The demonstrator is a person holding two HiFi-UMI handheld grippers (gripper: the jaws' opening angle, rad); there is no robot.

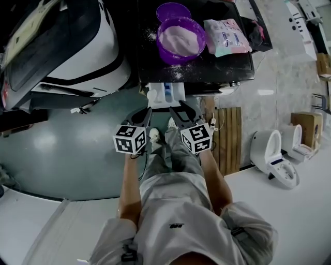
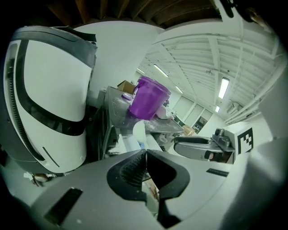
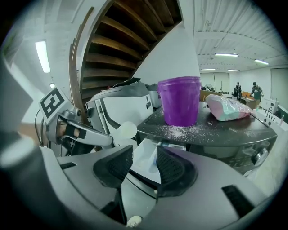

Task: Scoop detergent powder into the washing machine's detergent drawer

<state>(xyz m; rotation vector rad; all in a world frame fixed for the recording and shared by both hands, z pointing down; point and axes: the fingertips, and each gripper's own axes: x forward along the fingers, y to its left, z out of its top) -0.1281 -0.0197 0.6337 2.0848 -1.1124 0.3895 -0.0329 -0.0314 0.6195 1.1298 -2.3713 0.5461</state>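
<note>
The purple tub [image 1: 176,58] of detergent powder stands open on the dark top of the washing machine [image 1: 227,64]. Its lid [image 1: 173,10] lies just behind it, a pink and teal bag [image 1: 226,36] lies just beside it, and spilled powder [image 1: 178,72] is scattered in front of it. Below the tub's front, the detergent drawer [image 1: 166,93] is pulled out of the machine. The left gripper [image 2: 145,152] has its jaws closed together on a white scoop [image 2: 139,130], whose round bowl pokes out past the tips, lower than the tub and at the drawer's left edge. The right gripper [image 3: 144,150] sits just beside the left one, also below the tub. Its jaws stand a narrow gap apart and hold nothing, and the drawer shows through the gap.
</note>
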